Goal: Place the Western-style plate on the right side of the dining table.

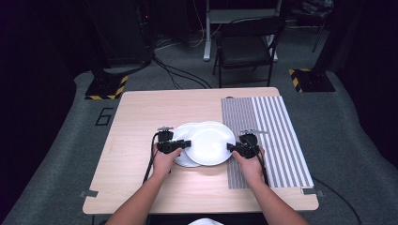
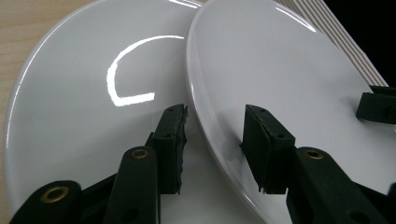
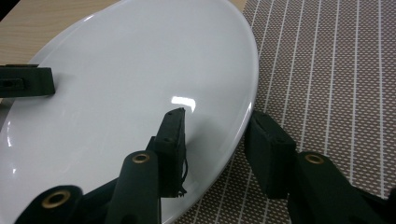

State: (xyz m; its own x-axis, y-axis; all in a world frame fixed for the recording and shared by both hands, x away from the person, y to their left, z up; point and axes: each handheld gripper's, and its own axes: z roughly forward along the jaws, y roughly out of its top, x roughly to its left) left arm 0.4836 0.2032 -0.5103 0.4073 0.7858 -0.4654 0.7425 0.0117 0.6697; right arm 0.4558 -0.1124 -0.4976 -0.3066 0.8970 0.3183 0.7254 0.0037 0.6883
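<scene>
Two white plates overlap at the middle of the wooden table [image 1: 141,122]. The upper plate [image 1: 210,143] rests partly on the lower plate [image 1: 179,132] and reaches the edge of the striped mat [image 1: 272,131]. My left gripper [image 1: 187,143] is shut on the upper plate's left rim. In the left gripper view the gripper [image 2: 215,114] straddles that rim, with one jaw over the lower plate [image 2: 84,93] and the other on the upper plate [image 2: 280,70]. My right gripper [image 1: 231,147] is shut on the right rim. In the right gripper view the gripper [image 3: 217,116] has one jaw on the plate [image 3: 140,70] and the other over the mat [image 3: 327,70].
The grey striped mat covers the table's right side. A black folding chair [image 1: 246,47] stands on the floor beyond the far edge. The person's forearms come in over the near edge.
</scene>
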